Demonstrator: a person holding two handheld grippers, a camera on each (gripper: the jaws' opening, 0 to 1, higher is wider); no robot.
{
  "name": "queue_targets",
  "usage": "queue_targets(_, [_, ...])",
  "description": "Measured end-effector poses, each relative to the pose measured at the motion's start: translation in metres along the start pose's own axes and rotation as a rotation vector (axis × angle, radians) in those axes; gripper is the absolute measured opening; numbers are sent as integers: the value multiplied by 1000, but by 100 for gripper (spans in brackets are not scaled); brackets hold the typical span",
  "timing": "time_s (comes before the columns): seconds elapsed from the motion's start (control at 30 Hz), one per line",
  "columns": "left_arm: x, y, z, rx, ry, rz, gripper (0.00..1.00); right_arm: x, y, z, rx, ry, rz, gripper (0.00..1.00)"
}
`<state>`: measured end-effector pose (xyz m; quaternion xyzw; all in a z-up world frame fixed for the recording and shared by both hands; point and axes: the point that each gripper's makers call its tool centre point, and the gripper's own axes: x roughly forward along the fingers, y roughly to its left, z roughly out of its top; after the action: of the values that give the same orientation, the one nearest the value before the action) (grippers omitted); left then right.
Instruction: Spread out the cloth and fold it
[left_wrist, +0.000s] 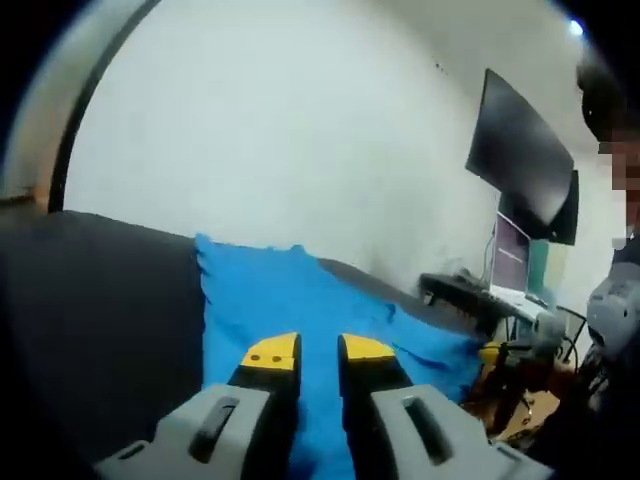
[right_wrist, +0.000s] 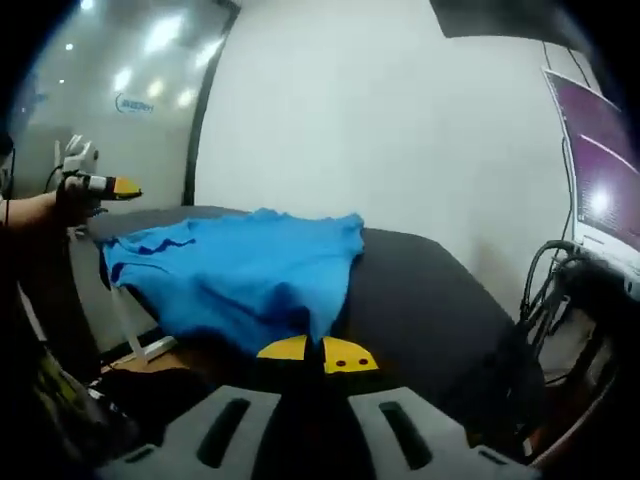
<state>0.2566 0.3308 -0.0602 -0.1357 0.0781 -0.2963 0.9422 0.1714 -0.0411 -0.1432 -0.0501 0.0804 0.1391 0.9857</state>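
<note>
Cloth (right_wrist: 240, 275), blue and rumpled, lies on the dark table (right_wrist: 420, 300), draping over its near edge. Spreading appears unfinished, folding not started. Left gripper (left_wrist: 318, 352) slightly parted, empty; right gripper (right_wrist: 318, 352) closed, possibly pinching the hem.

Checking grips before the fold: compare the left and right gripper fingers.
The left gripper has its yellow-tipped fingers parted, with the blue cloth showing in the gap. The right gripper has its tips together at the cloth's hanging edge. Whether it pinches fabric is unclear. Both pairs are yellow-tipped on grey bodies.
</note>
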Motion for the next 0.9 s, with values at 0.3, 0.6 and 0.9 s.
queue_targets(0.3, [6, 7, 43, 49, -49, 42, 18, -25, 13, 25, -26, -41, 104, 35])
queue_targets(0.6, [65, 71, 115, 112, -133, 116, 18, 30, 6, 167, -34, -435, 95, 30])
queue_targets(0.9, [157, 153, 73, 111, 42, 212, 18, 150, -37, 232, -13, -453, 60, 30])
